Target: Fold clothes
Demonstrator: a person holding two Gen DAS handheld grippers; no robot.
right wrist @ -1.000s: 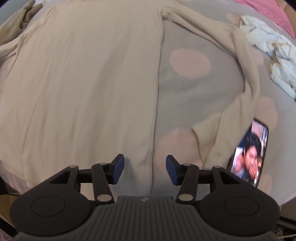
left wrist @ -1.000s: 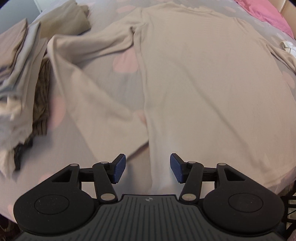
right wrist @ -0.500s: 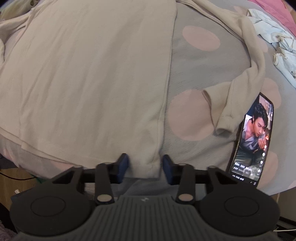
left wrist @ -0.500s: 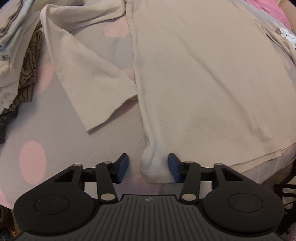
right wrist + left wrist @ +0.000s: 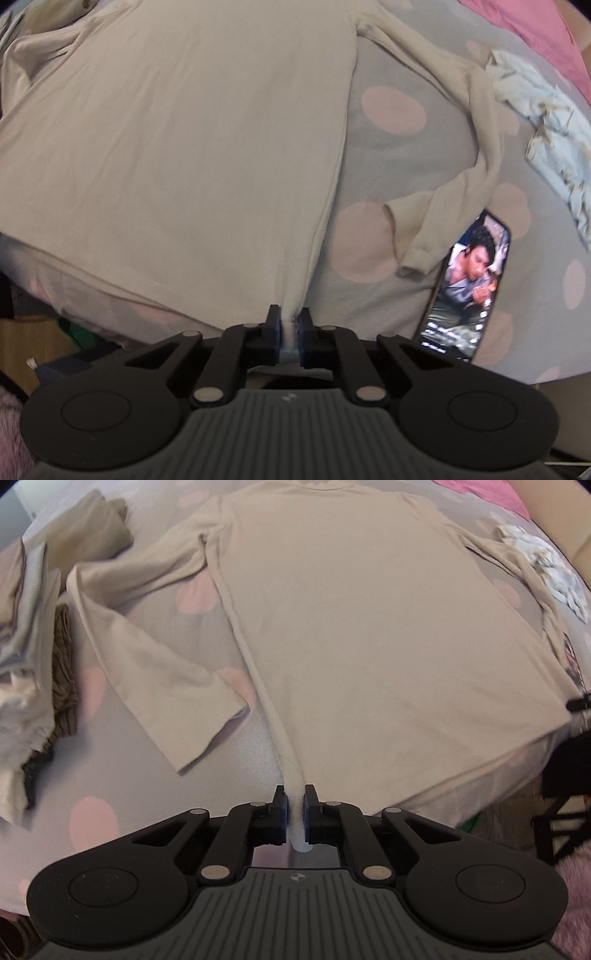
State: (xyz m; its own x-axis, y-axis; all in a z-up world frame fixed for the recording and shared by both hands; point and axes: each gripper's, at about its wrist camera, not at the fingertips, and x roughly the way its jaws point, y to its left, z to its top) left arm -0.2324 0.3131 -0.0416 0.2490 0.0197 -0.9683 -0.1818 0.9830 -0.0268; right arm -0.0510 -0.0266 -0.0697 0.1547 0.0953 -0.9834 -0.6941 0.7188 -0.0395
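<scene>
The collar end of the beige long-sleeve top (image 5: 369, 635) runs off the far edge of both views, and the fisheye blur smears the folded pile of clothes (image 5: 26, 635) at the bed's left edge, so I can't tell the pieces apart. A pale crumpled garment (image 5: 546, 122) sits near the right edge, half cut off.

The bed (image 5: 122, 760) wears a grey sheet with big pink dots, soft and a bit rumpled; a pink cover (image 5: 528, 33) shows at the far right corner. A lit phone (image 5: 469, 288) lies by the near edge, just beside the right sleeve cuff.

The top is a thin, matte knit, spread flat across the bed with its hem at the near edge. The left gripper (image 5: 294, 812) is closing, pinching the hem's left corner; the right gripper (image 5: 289, 332) is closing on the right corner, fabric bunched between the pads.
</scene>
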